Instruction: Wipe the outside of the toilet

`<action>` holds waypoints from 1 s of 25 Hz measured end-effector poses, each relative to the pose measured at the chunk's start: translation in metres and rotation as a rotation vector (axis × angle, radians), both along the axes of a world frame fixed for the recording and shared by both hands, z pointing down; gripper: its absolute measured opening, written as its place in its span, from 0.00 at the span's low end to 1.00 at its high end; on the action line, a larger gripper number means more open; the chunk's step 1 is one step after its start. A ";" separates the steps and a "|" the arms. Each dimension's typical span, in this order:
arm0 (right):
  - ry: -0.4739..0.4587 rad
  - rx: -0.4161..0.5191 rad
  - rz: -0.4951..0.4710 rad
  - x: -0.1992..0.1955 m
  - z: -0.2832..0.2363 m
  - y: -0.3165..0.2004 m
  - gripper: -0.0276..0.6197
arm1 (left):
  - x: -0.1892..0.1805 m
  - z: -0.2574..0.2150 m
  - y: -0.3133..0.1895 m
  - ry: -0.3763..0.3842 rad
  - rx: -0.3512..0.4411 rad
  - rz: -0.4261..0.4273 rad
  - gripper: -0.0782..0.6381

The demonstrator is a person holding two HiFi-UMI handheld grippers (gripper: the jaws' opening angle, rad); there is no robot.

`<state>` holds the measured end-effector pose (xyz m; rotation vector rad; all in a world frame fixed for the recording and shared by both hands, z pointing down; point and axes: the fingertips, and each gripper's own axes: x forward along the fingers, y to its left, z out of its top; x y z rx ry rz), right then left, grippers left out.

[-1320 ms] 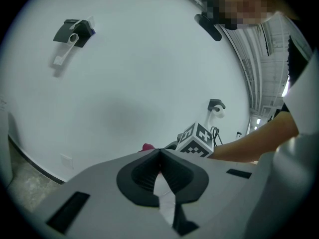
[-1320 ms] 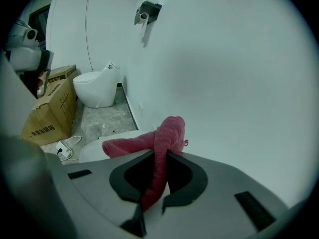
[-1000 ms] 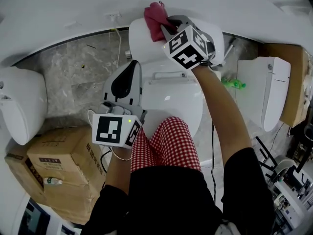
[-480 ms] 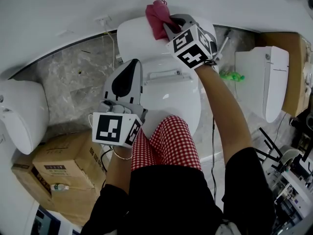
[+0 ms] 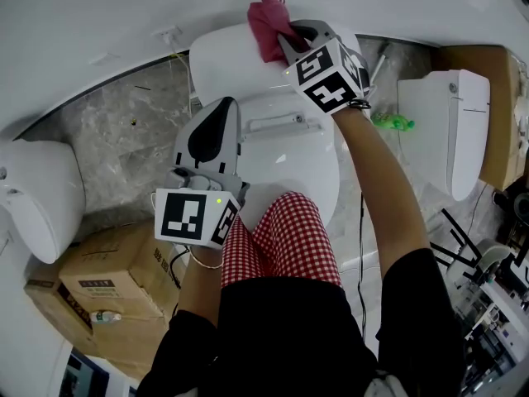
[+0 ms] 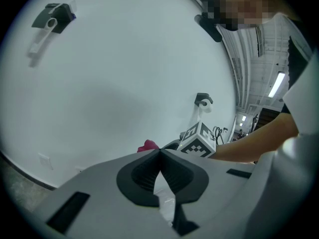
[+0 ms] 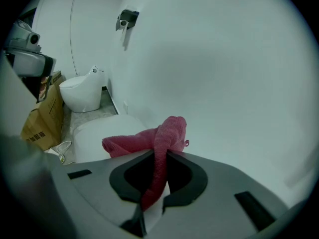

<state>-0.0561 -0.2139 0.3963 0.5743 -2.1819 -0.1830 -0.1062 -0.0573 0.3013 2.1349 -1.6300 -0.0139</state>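
A white toilet (image 5: 289,160) stands below me with its lid down. Its tank (image 5: 225,63) sits against the white wall. My right gripper (image 5: 287,38) is shut on a pink-red cloth (image 5: 266,25) and holds it on top of the tank near the wall. In the right gripper view the cloth (image 7: 158,143) bunches up between the jaws over the tank top (image 7: 92,133). My left gripper (image 5: 220,116) hovers over the left side of the toilet, shut with nothing in it. Its jaws (image 6: 160,154) meet at the tips in the left gripper view.
Another white toilet (image 5: 37,193) stands at the left and a third (image 5: 459,131) at the right. Cardboard boxes (image 5: 107,284) lie at lower left. A green object (image 5: 390,123) lies on the floor right of the tank. A cable (image 5: 361,246) runs along the floor. My red checked leg (image 5: 285,242) is before the bowl.
The right gripper with the cloth has barely shifted on the tank top. The view has drifted slightly. The left gripper has stayed put.
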 end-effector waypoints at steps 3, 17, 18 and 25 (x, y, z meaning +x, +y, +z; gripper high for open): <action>0.000 -0.006 0.011 0.006 0.000 -0.001 0.13 | 0.002 0.001 0.000 -0.005 -0.002 0.005 0.12; 0.025 0.002 0.058 0.035 -0.001 -0.005 0.13 | 0.010 0.002 -0.002 -0.004 -0.007 0.026 0.12; 0.027 0.004 0.058 0.037 -0.001 -0.006 0.13 | 0.011 0.001 -0.002 -0.003 -0.006 0.027 0.12; -0.011 -0.009 0.149 0.060 0.000 -0.018 0.13 | 0.016 0.003 -0.006 0.014 -0.012 0.036 0.12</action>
